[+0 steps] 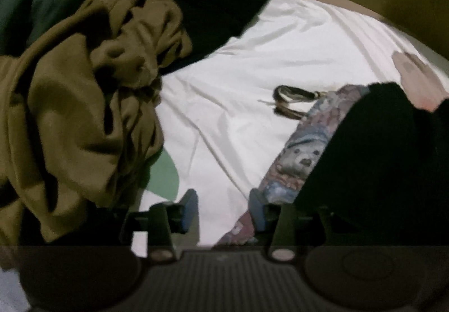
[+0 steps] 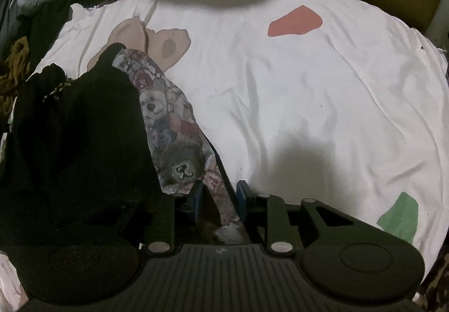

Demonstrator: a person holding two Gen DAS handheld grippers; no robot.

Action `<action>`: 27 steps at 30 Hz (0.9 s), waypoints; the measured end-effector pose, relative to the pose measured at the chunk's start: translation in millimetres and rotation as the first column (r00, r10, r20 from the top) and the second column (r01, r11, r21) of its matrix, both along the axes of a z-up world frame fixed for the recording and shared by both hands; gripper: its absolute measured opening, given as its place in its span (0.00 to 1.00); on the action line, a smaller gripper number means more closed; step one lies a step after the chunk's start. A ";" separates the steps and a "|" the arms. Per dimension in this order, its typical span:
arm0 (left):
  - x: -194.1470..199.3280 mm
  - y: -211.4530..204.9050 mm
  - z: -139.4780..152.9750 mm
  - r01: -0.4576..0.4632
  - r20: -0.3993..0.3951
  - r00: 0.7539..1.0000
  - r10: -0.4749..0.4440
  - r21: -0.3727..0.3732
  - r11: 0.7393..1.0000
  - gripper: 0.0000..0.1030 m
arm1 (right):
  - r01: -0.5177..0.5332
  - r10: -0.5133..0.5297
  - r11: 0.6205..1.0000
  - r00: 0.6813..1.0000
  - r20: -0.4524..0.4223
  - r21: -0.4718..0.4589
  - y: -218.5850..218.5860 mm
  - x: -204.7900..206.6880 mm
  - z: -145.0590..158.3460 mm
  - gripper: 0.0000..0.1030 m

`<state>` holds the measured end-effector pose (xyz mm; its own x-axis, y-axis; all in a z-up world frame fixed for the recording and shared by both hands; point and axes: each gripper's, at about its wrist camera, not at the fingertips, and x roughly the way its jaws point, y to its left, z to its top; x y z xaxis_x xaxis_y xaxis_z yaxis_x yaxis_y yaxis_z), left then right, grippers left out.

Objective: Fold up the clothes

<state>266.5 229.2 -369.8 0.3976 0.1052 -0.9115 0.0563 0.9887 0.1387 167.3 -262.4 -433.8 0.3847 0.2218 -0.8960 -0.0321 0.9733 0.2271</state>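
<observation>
The bed sheet [image 2: 294, 81] is white with pink, green and tan patches, the garment [image 2: 78, 129] is black with a teddy-bear print lining, and the crumpled cloth [image 1: 84, 104] is mustard brown.

At the bottom centre we see our left gripper [image 1: 223, 209] with its blue-padded fingers [image 1: 189, 209] spread apart over the white sheet [image 1: 252, 59]. An olive-brown garment [image 1: 84, 104] is heaped at the left. At the right lies a black garment [image 1: 378, 160] with a teddy-bear print lining [image 1: 297, 154], touching our right finger.
</observation>
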 end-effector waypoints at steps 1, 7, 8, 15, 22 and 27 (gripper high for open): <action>0.1 -0.3 -1.2 0.006 -0.004 1.000 -0.006 -0.001 1.000 0.44 | -0.001 0.001 1.000 1.000 -0.001 -0.001 0.4 -0.2 -0.1 0.27; -6.3 -4.8 -6.1 0.030 -0.013 0.999 -0.030 -0.017 0.999 0.42 | 0.011 -0.011 1.000 1.000 -0.019 0.006 -1.2 -0.8 1.7 0.13; -8.7 -5.0 -3.9 0.034 -0.001 0.999 -0.034 -0.015 0.999 0.42 | 0.020 -0.019 1.000 1.000 -0.023 0.015 -3.2 -1.8 1.9 0.13; -19.9 4.8 8.3 0.008 0.034 0.999 -0.006 -0.057 0.998 0.43 | 0.047 -0.046 0.998 0.998 -0.031 0.038 -9.8 -7.6 0.2 0.14; -21.9 2.9 4.9 0.014 0.026 1.000 -0.012 -0.091 0.996 0.43 | 0.042 -0.042 0.999 0.999 -0.029 0.034 -9.3 -7.4 0.2 0.14; -22.7 -8.4 -7.4 0.046 0.006 0.999 -0.045 -0.066 0.997 0.44 | 0.035 -0.034 0.999 0.999 -0.026 0.032 -9.1 -7.6 0.1 0.14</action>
<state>243.8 220.8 -377.2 0.4044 0.0266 -0.9142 0.1009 0.9922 0.0735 159.8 -271.4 -433.7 0.3700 0.2375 -0.8982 0.0079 0.9659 0.2587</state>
